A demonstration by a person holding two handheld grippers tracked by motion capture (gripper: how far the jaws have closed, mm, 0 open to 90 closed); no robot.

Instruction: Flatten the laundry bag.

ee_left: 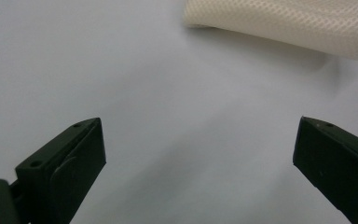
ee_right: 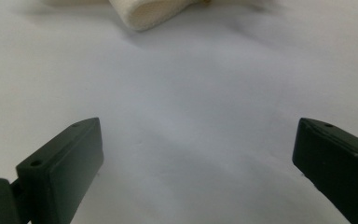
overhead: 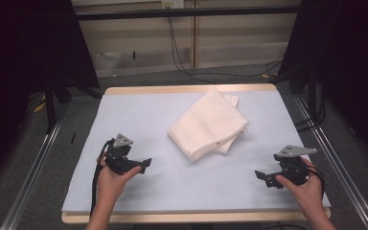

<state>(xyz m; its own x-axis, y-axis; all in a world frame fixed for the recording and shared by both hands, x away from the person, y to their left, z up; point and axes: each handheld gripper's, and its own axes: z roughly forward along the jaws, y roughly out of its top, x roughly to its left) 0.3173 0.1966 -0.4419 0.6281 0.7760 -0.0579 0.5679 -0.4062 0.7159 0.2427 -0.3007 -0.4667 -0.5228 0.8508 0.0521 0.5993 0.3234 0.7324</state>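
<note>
Both grippers, left gripper (ee_left: 199, 154) and right gripper (ee_right: 198, 154), gape empty; folded cloth (overhead: 208, 124) partly cropped.

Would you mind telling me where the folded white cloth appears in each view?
High view: folded white cloth at table centre.
Left gripper view: its edge at top right.
Right gripper view: a corner at top centre.
Shared landmark: the pale table cover.

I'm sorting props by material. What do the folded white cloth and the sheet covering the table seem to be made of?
The folded white cloth looks like soft knitted or mesh fabric, matte cream: the left gripper view shows a fine dimpled weave and rounded, padded folds. The table cover seems a smooth, matte pale grey-blue sheet, perhaps paper or thin foam; it has no visible weave. A light wooden board edge shows beneath it.
</note>
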